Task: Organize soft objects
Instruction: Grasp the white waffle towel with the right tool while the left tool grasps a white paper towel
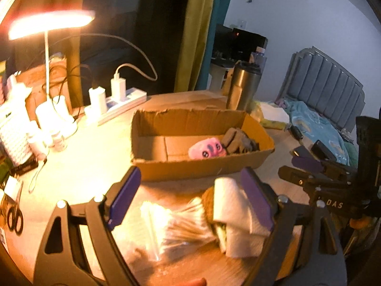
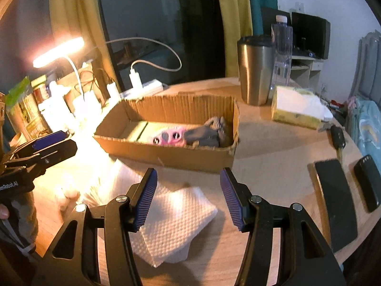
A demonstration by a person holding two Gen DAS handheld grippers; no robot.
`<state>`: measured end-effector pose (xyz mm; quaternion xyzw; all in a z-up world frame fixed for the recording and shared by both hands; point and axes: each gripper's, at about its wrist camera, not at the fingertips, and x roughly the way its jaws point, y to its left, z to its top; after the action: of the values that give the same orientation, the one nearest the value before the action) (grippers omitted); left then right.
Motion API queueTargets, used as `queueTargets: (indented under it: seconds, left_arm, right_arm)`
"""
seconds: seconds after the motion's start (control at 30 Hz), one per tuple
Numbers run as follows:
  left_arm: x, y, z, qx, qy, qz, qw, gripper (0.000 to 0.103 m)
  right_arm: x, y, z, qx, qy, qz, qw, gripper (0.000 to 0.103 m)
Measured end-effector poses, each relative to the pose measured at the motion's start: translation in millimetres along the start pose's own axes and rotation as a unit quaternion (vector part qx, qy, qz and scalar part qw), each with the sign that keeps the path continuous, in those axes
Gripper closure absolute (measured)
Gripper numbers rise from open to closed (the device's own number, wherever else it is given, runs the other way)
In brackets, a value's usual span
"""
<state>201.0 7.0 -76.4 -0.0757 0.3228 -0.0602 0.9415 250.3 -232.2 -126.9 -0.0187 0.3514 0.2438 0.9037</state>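
right wrist: paper towel [image 2: 176,217] just beside cardboard box [image 2: 166,155] edge

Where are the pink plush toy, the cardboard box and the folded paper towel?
pink plush toy [image 2: 169,138], right wrist view, on its face.
cardboard box [image 2: 171,157], right wrist view, on its near wall.
folded paper towel [image 2: 176,217], right wrist view, on its top sheet.

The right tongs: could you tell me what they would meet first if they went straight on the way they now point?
Most likely the folded white paper towel lying on the table just under and ahead of the open right tongs; the cardboard box sits beyond it. Depth is hard to judge here.
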Motion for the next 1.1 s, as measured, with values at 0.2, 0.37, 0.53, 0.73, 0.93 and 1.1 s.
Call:
queueTargets:
  seconds: [0.2, 0.37, 0.53, 0.73, 0.93, 1.1]
  left_arm:
    - [0.2, 6.5, -20.6, -0.015, 0.012, 0.003, 0.9998, 0.016]
    - [0.5, 5.6, -34.3, -0.018, 0.018, 0.000, 0.9997, 0.016]
    - [2.0, 1.0, -42.4, -0.011, 0.025, -0.001, 0.9996, 0.016]
    - [4.4, -5.1, -47.6, -0.006, 0.033, -0.004, 0.9994, 0.016]
    - [6.8, -16.5, -50.8, 0.007, 0.040, -0.005, 0.9992, 0.016]
    - [11.5, -27.2, -50.8, 0.020, 0.047, -0.004, 0.9987, 0.016]
  right_arm:
    - [14.3, 3.6, -17.1, -0.001, 0.028, 0.002, 1.000, 0.045]
    - [26.1, 4.4, -33.9, 0.000, 0.050, 0.001, 0.999, 0.045]
    - [37.1, 3.9, -47.4, 0.005, 0.065, 0.004, 0.998, 0.045]
    - [44.0, 8.1, -56.5, -0.009, 0.072, 0.007, 0.997, 0.065]
    - [34.2, 5.9, -58.7, -0.012, 0.053, 0.024, 0.998, 0.091]
    - [11.9, -4.0, -53.0, 0.000, 0.015, 0.032, 0.999, 0.090]
